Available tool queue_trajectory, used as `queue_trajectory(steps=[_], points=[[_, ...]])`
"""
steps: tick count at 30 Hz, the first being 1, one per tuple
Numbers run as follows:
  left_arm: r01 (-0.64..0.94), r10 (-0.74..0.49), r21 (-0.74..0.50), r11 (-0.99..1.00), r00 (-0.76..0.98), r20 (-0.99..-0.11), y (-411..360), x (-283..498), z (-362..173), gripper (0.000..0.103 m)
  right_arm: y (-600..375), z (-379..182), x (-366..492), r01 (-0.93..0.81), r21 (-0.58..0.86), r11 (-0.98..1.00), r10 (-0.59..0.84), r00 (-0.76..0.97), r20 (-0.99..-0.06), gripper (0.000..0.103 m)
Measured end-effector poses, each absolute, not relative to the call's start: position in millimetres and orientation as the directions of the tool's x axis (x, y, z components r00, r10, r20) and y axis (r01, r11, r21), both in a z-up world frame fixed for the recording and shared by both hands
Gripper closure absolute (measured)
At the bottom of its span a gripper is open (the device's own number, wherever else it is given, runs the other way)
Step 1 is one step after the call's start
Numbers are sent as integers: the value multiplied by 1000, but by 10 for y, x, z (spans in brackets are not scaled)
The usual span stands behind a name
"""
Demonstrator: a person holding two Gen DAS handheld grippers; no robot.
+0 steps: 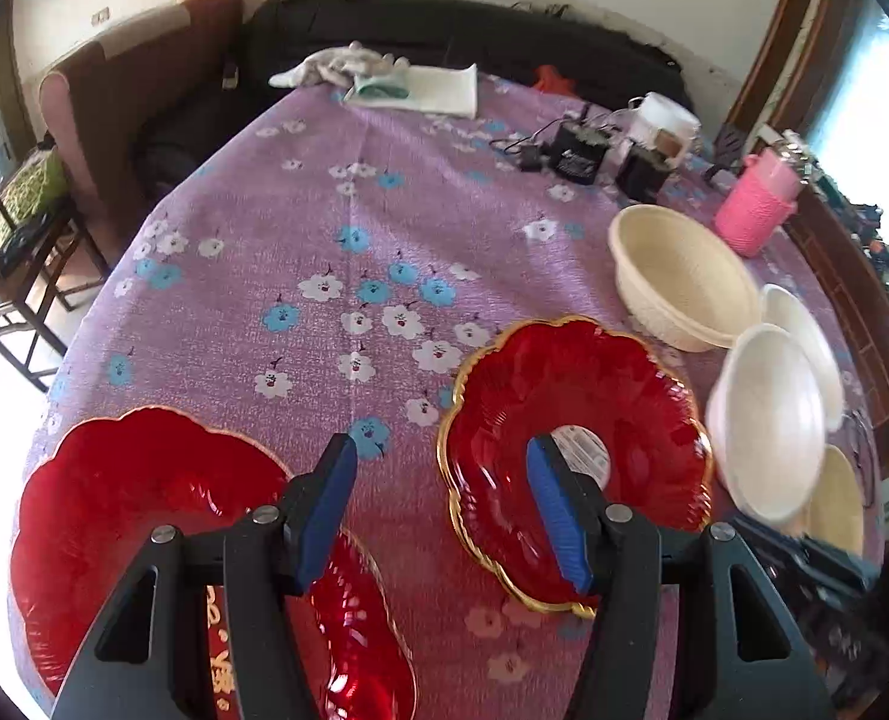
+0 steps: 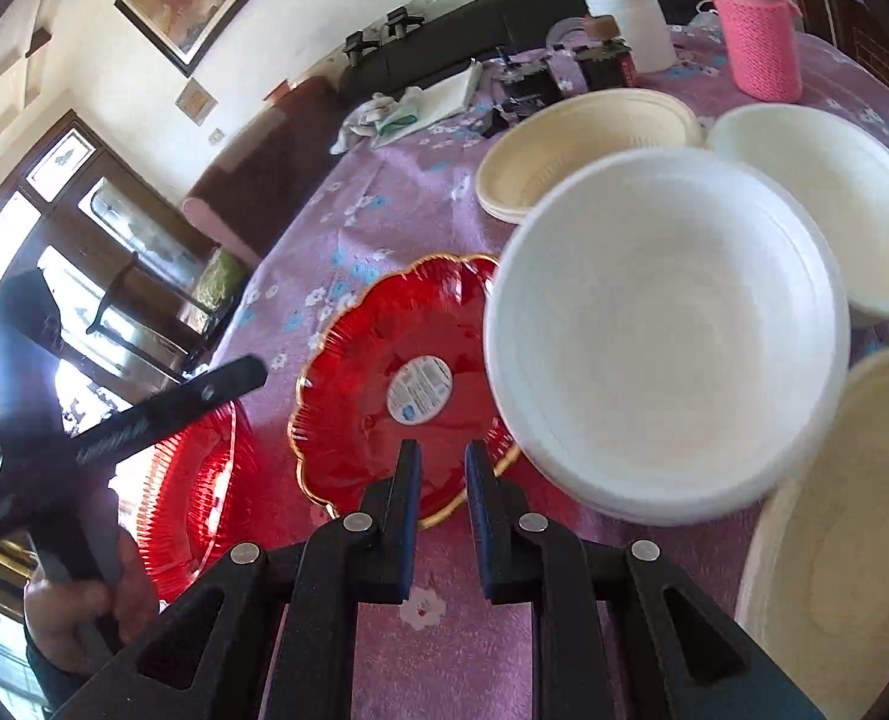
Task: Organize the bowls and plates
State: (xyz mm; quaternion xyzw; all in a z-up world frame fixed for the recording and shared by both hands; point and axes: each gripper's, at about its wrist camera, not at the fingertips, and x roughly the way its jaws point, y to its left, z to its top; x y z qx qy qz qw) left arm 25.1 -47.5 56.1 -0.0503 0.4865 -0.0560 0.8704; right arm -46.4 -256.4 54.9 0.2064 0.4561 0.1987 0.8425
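Observation:
Two red gold-rimmed plates lie on the purple flowered tablecloth: one with a sticker (image 1: 570,456) (image 2: 396,384), one at the near left (image 1: 144,528) (image 2: 198,480). My left gripper (image 1: 441,456) is open and empty, hovering between them. A white bowl (image 1: 768,420) (image 2: 666,330) appears tilted and blurred, above the table. My right gripper (image 2: 441,456) has its jaws narrowly apart with nothing between them, just left of that bowl. Another white bowl (image 2: 828,204), a cream bowl (image 1: 678,276) (image 2: 582,144) and a cream dish (image 2: 846,540) sit around it.
A pink knitted cup (image 1: 756,204) (image 2: 756,30), a white tub (image 2: 624,24), black chargers (image 1: 576,150) and cloths (image 1: 384,78) sit at the table's far side. A chair (image 1: 120,96) and a dark sofa stand beyond. The left gripper's handle (image 2: 144,420) shows in the right wrist view.

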Motion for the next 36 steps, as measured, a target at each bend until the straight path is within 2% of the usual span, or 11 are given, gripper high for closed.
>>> queue_trajectory(steps=[10, 13, 14, 15, 16, 23, 26, 30, 32, 36], points=[[29, -80, -75, 997, 450, -889, -621, 710, 372, 45, -2686, 379, -450, -83, 563, 822, 526, 490, -696, 86], [42, -102, -93, 995, 428, -898, -629, 798, 275, 47, -2709, 344, -444, -72, 566, 821, 521, 499, -693, 86], [54, -121, -108, 993, 417, -901, -642, 801, 240, 53, -2707, 335, -436, -76, 565, 822, 522, 500, -691, 86], [63, -141, -126, 990, 409, -902, -651, 784, 209, 76, -2688, 333, -430, -89, 557, 826, 520, 503, -690, 86], [64, -140, -125, 990, 406, -903, -656, 761, 194, 84, -2671, 336, -434, -100, 549, 830, 517, 507, -690, 86], [75, -171, -154, 985, 458, -872, -567, 326, 369, 83, -2644, 388, -472, -129, 495, 859, 480, 538, -693, 86], [87, -182, -160, 983, 481, -858, -556, 67, 413, 76, -2628, 397, -466, -135, 473, 871, 464, 542, -701, 86], [96, -183, -156, 983, 494, -850, -570, -166, 376, 73, -2619, 406, -466, -138, 450, 882, 447, 546, -709, 86], [119, -168, -124, 985, 512, -842, -643, -298, 355, 72, -2624, 400, -449, -134, 437, 890, 434, 548, -715, 85], [155, -129, -52, 986, 546, -828, -791, -387, 311, 62, -2633, 382, -439, -122, 407, 905, 404, 546, -734, 84]])
